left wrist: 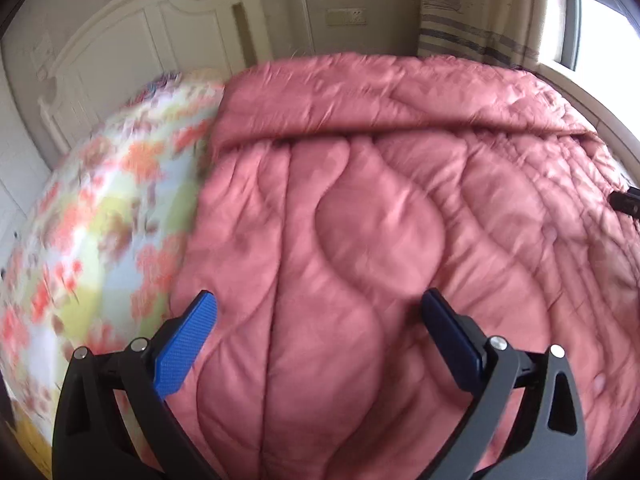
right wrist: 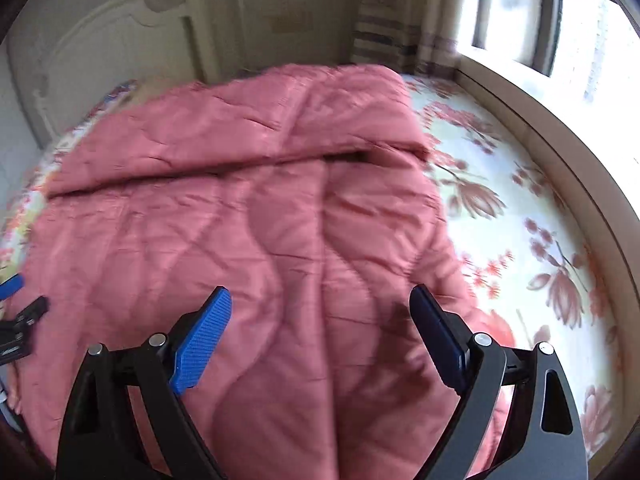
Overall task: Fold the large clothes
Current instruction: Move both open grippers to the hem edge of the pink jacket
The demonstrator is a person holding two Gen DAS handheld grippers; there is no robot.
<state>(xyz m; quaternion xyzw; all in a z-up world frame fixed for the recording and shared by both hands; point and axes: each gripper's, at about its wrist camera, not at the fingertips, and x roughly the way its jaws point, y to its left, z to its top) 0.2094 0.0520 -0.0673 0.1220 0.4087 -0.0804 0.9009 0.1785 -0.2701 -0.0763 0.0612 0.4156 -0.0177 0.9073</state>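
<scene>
A quilted pink comforter [left wrist: 380,208] lies spread on a bed, with a folded-over band across its far part [right wrist: 240,136]. In the left wrist view my left gripper [left wrist: 320,308] hovers open over the comforter's near left side, its blue pads [left wrist: 184,344] wide apart with nothing between them. In the right wrist view my right gripper [right wrist: 322,300] is open above the comforter's near right part, close to its right edge. The left gripper's tip [right wrist: 16,312] shows at that view's left border. A dark tip of the right gripper [left wrist: 626,202] peeks in at the left view's right border.
A floral bedsheet [right wrist: 520,208] shows bare to the right of the comforter and also on the left [left wrist: 100,220]. A cream headboard [left wrist: 132,48] stands at the back left. A striped curtain [left wrist: 472,36] and a bright window [right wrist: 520,20] lie at the back right.
</scene>
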